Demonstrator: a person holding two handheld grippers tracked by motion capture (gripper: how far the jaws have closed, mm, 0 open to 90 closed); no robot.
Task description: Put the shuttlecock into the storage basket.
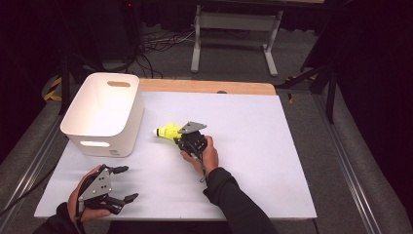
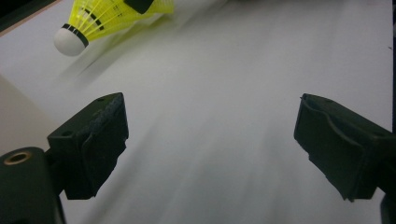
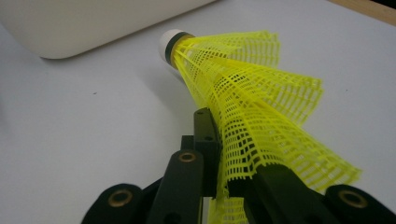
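Yellow shuttlecock sits between the right gripper jaws, skirt pinched, cork pointing away; left gripper jaws spread wide, holding nothing

Left gripper agape (low, idle); right gripper clamped

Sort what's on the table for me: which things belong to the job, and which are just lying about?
In the job:
- yellow shuttlecock, clamped in the right gripper
- white bin, beside it

Not in use:
- left gripper, jaws open, holding nothing
- metal frame on the floor beyond the table
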